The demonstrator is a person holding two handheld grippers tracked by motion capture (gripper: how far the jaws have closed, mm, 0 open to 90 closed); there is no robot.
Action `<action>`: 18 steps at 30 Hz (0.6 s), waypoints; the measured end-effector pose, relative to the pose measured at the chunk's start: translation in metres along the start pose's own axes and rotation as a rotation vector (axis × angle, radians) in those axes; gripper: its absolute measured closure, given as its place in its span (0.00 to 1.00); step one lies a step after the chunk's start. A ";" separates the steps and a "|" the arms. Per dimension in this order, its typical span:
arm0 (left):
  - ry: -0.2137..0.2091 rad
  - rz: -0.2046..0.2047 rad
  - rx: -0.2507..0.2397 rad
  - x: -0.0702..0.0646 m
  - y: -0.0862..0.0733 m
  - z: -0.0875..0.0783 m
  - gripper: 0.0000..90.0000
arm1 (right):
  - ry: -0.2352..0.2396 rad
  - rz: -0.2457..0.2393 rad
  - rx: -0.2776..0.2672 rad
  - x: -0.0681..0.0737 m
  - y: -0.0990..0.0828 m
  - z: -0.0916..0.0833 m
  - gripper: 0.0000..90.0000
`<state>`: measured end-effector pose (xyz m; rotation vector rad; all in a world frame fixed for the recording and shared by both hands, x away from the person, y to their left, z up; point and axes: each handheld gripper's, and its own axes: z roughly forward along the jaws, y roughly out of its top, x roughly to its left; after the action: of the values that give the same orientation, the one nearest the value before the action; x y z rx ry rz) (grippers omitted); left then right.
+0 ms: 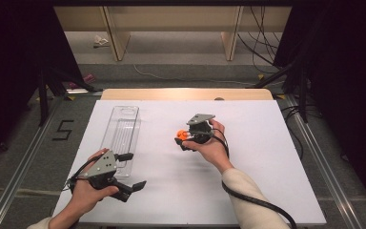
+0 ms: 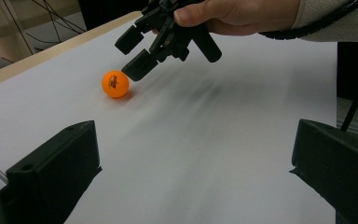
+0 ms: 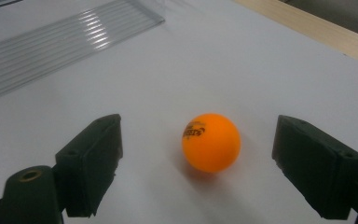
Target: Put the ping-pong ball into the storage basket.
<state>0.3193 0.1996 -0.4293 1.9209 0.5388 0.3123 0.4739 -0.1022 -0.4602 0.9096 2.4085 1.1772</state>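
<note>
I am holding my right gripper (image 1: 185,141) tilted downward, jaws spread wide. My left gripper (image 1: 132,170) is resting low, jaws gaping apart.

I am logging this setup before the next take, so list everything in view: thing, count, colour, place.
ball: one, orange with dark print, on the white table top, between the open fingers of the right gripper, touching neither.
tray: one, clear ribbed plastic, long, lying flat on the left half of the table.
table: one, white top with a wooden far edge.
wooden furniture: pale panels beyond the table, on the grey floor.
cables: several, dark, on the floor at far right.
numeral 5: one, black, on the floor left of the table.
right gripper: one, black with a grey plate, at table centre.
left gripper: one, black with a grey plate, near left, fingers open, beside the tray's near end.
</note>
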 end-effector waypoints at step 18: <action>-0.002 0.003 0.000 0.000 0.000 0.000 0.00 | -0.009 -0.005 0.036 -0.001 0.000 0.016 0.20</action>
<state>0.3189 0.1993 -0.4290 1.9220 0.5351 0.3120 0.4830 -0.0926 -0.4700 0.9168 2.4310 1.1291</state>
